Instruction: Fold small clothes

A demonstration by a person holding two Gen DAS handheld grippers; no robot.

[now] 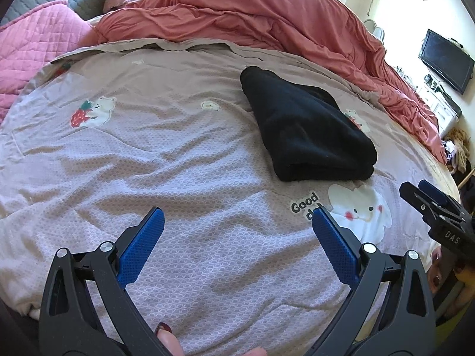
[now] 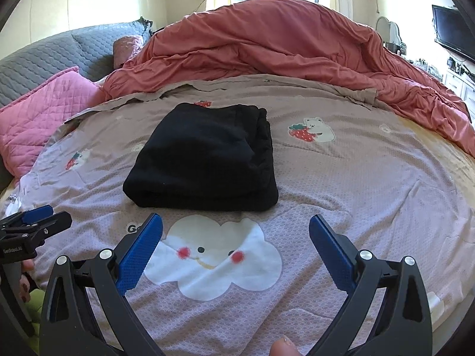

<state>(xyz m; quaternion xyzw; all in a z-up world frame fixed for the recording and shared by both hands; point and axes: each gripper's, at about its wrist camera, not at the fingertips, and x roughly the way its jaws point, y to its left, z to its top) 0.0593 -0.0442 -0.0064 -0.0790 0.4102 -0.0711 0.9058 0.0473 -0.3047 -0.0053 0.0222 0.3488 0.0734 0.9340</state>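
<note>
In the left wrist view, the left gripper (image 1: 237,225) hung spread and empty over the bed (image 1: 178,163), with the folded black garment (image 1: 305,136) lying beyond it to the right, near the cloud print (image 1: 362,210). The right gripper (image 1: 421,192) showed at the edge; whether it was spread could not be told there.

In the right wrist view, the right gripper (image 2: 236,231) was spread wide and empty, the black garment (image 2: 204,157) just beyond the cloud print (image 2: 213,255). It looked soft, thick and light; the layered near edge seemed the best hold. No containers showed.
</note>
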